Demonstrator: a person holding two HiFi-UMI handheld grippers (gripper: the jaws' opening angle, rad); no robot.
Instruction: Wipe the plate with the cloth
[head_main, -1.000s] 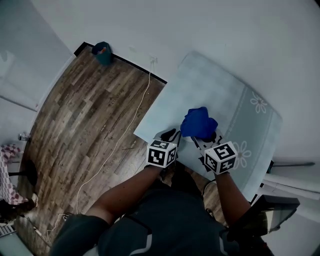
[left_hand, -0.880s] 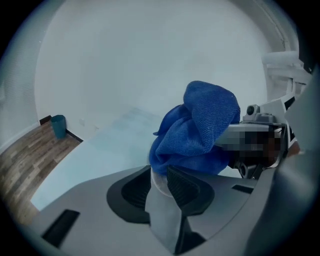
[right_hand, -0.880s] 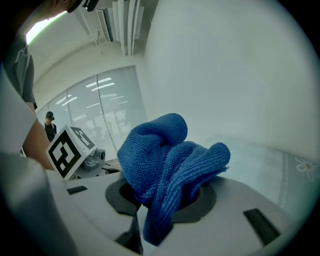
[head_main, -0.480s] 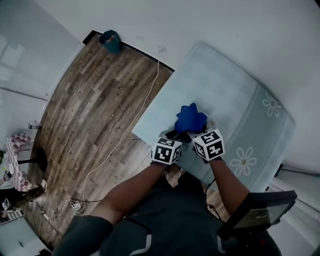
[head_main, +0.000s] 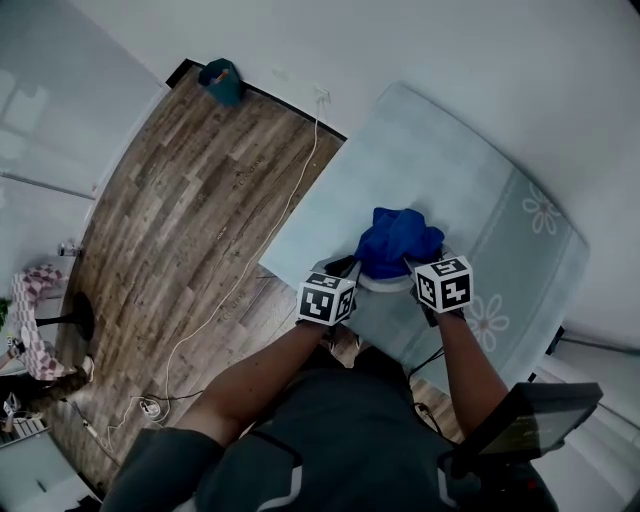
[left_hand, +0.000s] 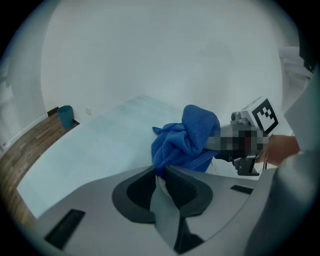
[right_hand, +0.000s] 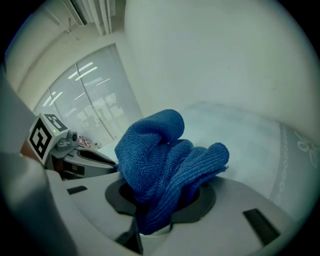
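Right gripper (right_hand: 150, 222) clamps cloth (right_hand: 160, 160), left gripper (left_hand: 159, 173) plate (head_main: 386, 285).

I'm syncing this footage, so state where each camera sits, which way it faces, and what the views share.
Head view: on the person's head, looking down at the table; arms, left claw and right claw show.
Left gripper view: rides the left claw, faces across the table; its jaws pinch the plate, cloth beyond.
Right gripper view: rides the right claw, facing the cloth it grips.
Shared: all three show the cloth.
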